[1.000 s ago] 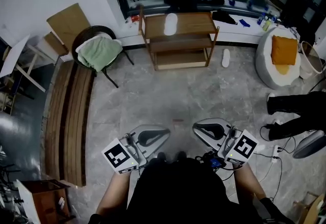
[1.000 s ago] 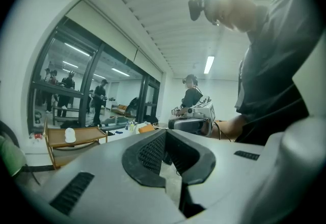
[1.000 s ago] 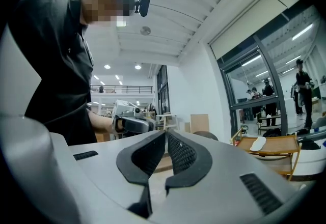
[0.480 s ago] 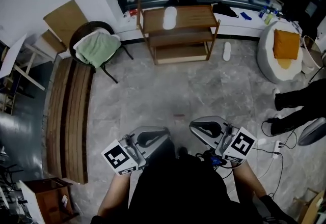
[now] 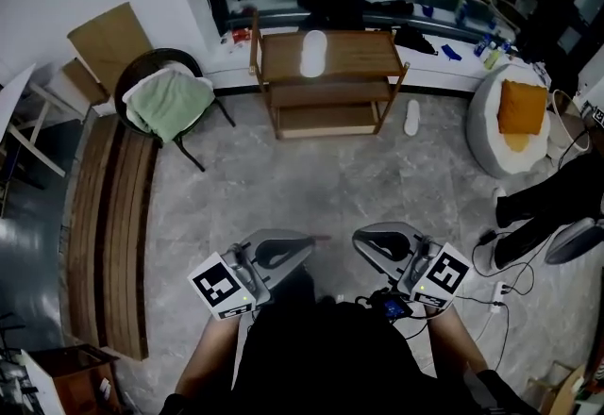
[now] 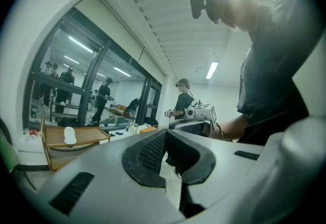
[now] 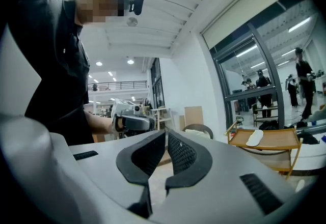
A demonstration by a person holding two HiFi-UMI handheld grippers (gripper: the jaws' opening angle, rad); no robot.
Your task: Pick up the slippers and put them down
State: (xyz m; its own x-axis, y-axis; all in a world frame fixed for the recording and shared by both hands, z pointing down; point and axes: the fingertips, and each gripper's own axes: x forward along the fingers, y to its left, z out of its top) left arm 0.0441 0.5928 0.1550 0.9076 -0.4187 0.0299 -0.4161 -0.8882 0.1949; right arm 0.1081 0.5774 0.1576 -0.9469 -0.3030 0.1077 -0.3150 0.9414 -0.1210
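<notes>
Left gripper [image 5: 280, 251] and right gripper [image 5: 385, 241] side by side, each with jaws closed together on nothing. Well ahead of both jaws, a slipper [image 5: 312, 53] lies atop a shelf [image 5: 363, 50]; a second slipper [image 5: 411, 117] lies on the floor [image 5: 311, 187] beside it.

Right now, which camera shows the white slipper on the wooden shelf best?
The head view: the slipper lies whole, seen from above, on the shelf top. The left gripper view shows it small and distant; the right gripper view shows it low and side-on.
</notes>
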